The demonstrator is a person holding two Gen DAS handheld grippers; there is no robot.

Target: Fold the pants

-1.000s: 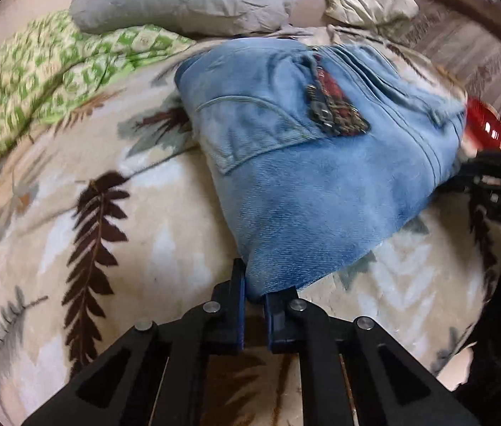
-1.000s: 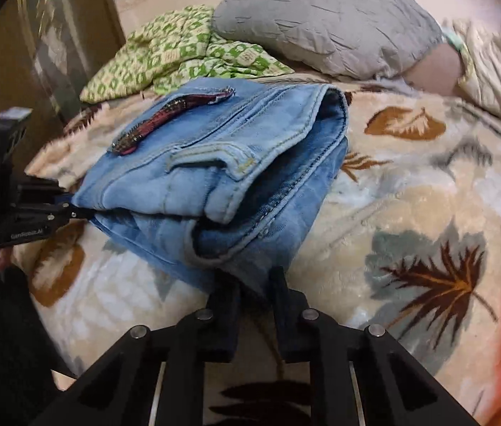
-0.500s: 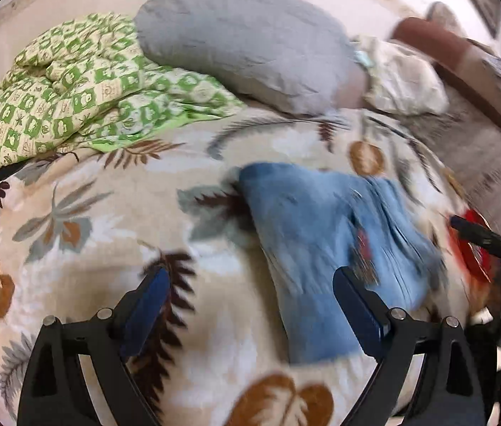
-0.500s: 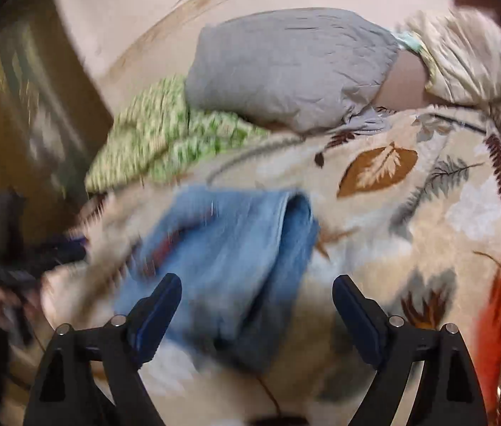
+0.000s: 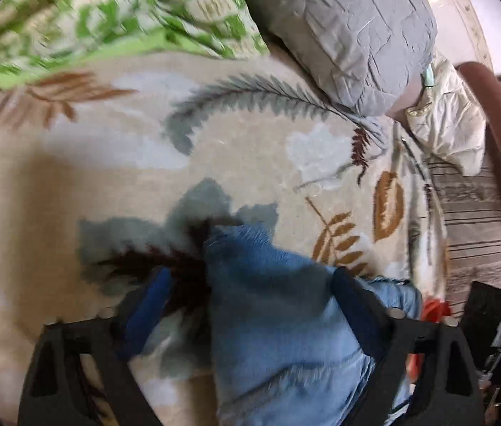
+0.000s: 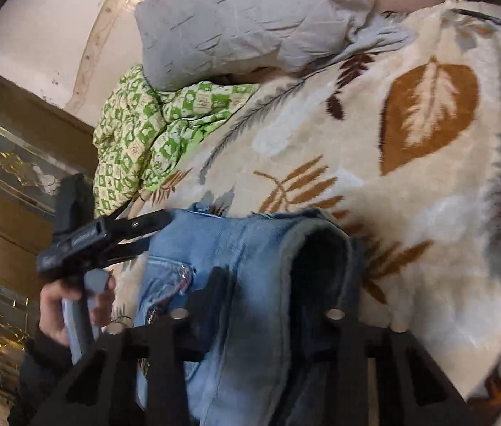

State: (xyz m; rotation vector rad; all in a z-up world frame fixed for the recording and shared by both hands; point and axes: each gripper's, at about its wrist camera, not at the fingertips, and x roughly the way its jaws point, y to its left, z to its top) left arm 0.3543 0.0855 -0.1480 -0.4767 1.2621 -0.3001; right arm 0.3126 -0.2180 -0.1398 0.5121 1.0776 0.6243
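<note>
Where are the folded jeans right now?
The folded jeans lie on the leaf-print blanket, low in both wrist views, between the open left gripper fingers, well short of the grey pillow.

A home bedroom: leaf-print blanket (image 6: pixel 410 184), grey pillow (image 6: pixel 250 17), green quilt (image 6: pixel 144 135).

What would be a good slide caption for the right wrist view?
Open right gripper over folded blue jeans on a leaf-print blanket, left gripper alongside.
</note>
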